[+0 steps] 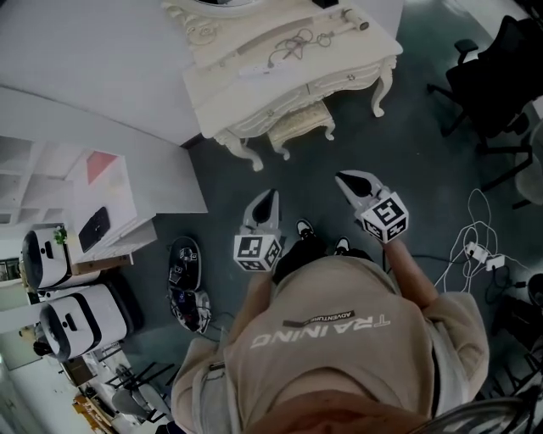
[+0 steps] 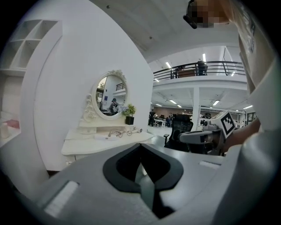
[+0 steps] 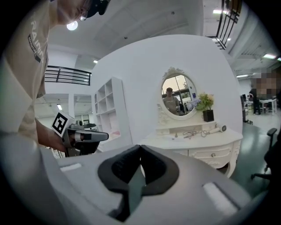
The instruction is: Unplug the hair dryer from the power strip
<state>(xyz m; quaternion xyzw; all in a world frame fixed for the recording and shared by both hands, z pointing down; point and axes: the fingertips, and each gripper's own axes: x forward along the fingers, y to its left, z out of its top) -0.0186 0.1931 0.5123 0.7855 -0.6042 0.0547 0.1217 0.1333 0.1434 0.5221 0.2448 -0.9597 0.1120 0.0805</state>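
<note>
A white hair dryer [image 1: 351, 19] lies at the far right of a cream dressing table [image 1: 222, 91], its tangled cord [image 1: 297, 41] running to a white strip-like thing [image 1: 253, 68] near the table's front. Both grippers are held in the air well short of the table, over the dark floor. My left gripper [image 1: 270, 194] and my right gripper [image 1: 342, 178] point toward it, both shut and empty. The left gripper view shows the shut jaws of my left gripper [image 2: 140, 147] and the hair dryer [image 2: 136, 130] far off. In the right gripper view my right gripper [image 3: 140, 149] is likewise shut below the distant hair dryer [image 3: 217, 128].
A padded stool [image 1: 299, 125] is tucked under the table, and an oval mirror [image 3: 177, 95] stands on it. Black office chairs [image 1: 492, 72] are at the right. A white power strip with cables [image 1: 482, 254] lies on the floor at the right. White shelves [image 1: 102, 199] and shoes [image 1: 185, 264] are at the left.
</note>
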